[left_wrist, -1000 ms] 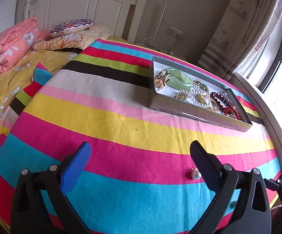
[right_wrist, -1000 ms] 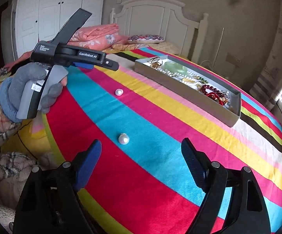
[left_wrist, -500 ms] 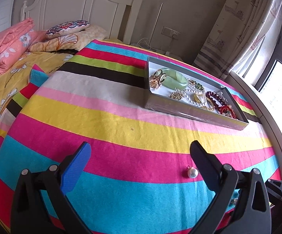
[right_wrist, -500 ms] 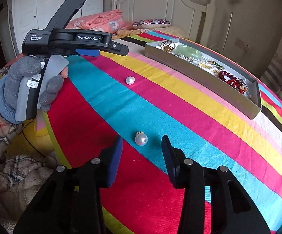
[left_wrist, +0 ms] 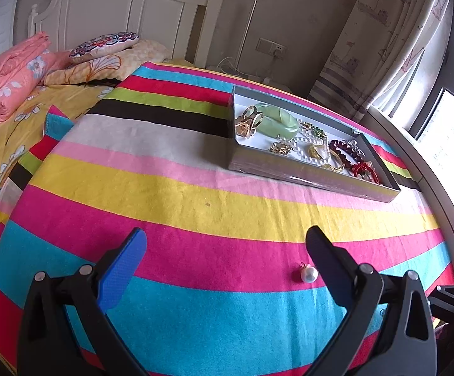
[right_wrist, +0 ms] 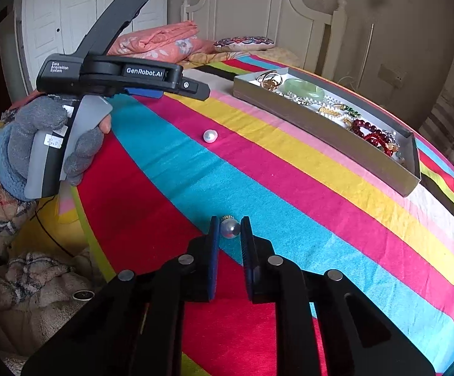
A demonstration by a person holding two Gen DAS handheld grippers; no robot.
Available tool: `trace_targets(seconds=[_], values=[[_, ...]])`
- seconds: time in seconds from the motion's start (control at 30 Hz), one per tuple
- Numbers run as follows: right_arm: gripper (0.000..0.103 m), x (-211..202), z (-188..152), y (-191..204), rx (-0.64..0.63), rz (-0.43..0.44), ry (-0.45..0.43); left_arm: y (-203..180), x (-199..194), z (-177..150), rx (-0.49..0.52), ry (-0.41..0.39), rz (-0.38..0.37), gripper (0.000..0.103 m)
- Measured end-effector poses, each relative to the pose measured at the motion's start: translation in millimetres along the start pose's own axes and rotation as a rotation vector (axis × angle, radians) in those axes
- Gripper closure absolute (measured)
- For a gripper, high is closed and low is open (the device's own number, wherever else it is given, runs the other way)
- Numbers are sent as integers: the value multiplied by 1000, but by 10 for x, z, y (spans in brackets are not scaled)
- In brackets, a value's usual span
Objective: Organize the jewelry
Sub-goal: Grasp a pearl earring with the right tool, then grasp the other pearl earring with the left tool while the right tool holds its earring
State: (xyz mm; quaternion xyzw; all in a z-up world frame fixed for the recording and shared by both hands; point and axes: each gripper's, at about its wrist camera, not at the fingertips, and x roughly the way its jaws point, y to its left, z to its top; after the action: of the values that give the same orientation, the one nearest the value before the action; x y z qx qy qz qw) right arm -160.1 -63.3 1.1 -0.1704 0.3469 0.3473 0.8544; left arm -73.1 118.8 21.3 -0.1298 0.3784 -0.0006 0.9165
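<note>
My right fingers have drawn in from wide apart a second ago and now press on both sides of a pearl (right_wrist: 229, 227) that lies on the bed's blue stripe; the right gripper (right_wrist: 229, 228) has it pinched but, as far as I can judge, not yet lifted off the striped bedspread (right_wrist: 321, 206). My left gripper (left_wrist: 225, 244) has barely shifted: its fingers (left_wrist: 126, 258) are spread fully wide and hold nothing, hanging above the bed. Just inside its right finger lies the second pearl (left_wrist: 308, 274), with a small gold cap, untouched on the border of the pink and blue stripes. Farther out, near the headboard side, sits the grey tray (left_wrist: 305, 179), already holding a green bangle (left_wrist: 278, 121), gold rings, a white bead string and dark red beads. I count two loose pearls, one tray and two grippers. I'd say most of the job is done: both pearls are left to go into the tray, one already in my grip.
</note>
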Motion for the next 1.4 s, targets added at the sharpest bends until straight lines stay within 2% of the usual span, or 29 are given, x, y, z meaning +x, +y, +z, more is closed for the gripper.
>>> trace_targets(seconds=[0.37, 0.6, 0.67, 0.87, 0.97, 1.03, 1.07, 1.1, 1.13, 1.4], values=[[88, -163, 7, -223, 99, -15, -62, -94, 18, -26, 58, 21, 31, 2], [88, -219, -29, -345, 143, -10, -88, -451, -40, -164, 246, 21, 83, 3], [88, -238, -33, -360, 154, -2, -97, -536, -39, -230, 284, 35, 66, 8], [88, -260, -38, -377, 160, 4, -107, -732, 85, -367, 382, 101, 33, 35], [88, -273, -42, -379, 164, 9, -112, -772, 112, -357, 384, 105, 15, 42], [88, -277, -44, -385, 165, 10, -113, -777, 124, -339, 378, 105, 1, 57], [88, -279, -47, -383, 165, 11, -114, -783, 121, -341, 382, 101, 1, 70], [88, -280, -52, -381, 164, 11, -115, -786, 111, -338, 387, 100, -4, 77], [88, -280, -54, -380, 165, 11, -115, -793, 104, -344, 390, 101, -9, 88], [88, -294, -61, -394, 176, 7, -124, -823, 31, -386, 413, 75, -14, 90]])
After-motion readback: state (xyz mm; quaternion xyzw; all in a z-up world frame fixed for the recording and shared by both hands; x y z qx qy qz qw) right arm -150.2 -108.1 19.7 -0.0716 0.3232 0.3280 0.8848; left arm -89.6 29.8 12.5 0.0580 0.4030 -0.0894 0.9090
